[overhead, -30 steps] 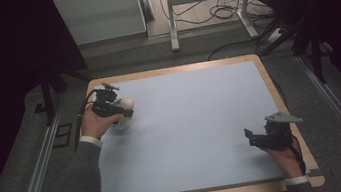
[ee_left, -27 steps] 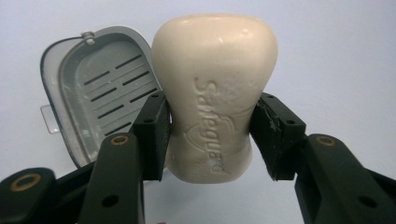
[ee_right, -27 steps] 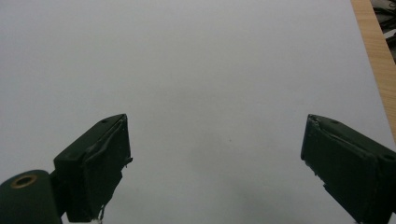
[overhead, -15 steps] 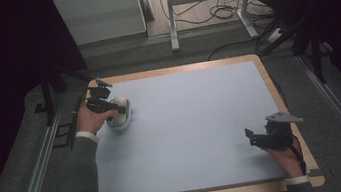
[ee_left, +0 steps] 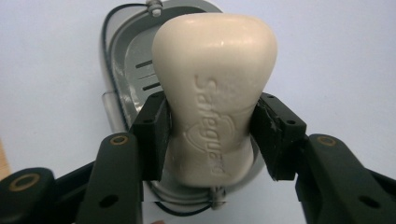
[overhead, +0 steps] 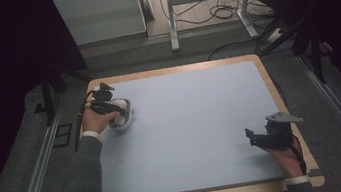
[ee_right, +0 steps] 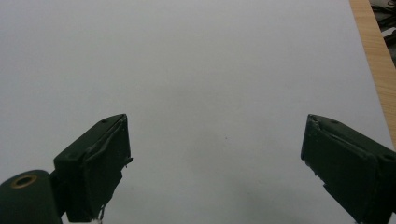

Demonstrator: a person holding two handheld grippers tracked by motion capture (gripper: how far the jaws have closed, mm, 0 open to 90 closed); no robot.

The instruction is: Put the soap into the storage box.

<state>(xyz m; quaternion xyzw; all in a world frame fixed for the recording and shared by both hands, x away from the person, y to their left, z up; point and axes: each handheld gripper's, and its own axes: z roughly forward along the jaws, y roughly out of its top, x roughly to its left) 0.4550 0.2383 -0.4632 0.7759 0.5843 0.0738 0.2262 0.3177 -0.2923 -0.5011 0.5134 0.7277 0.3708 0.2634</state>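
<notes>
Near the table's (overhead: 279, 92) left edge, left gripper (ee_left: 210, 126) clamped on a cream soap bar (ee_left: 215, 88) above a grey soap dish (ee_left: 126, 74). Near the right edge, right gripper (ee_right: 215, 168) spread wide over bare blue mat (ee_right: 196, 70) — wooden rim just beside, broad open surface between both hands.

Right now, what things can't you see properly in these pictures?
- Soap dish, left gripper view: its middle and near end are hidden behind the soap bar, so I cannot tell if the soap touches it.
- Soap bar, high view: too small, and half covered by the left gripper and hand.
- Right gripper, right gripper view: its fingers are cut off by the bottom edge.
- Soap's underside: faces away from the camera.
</notes>
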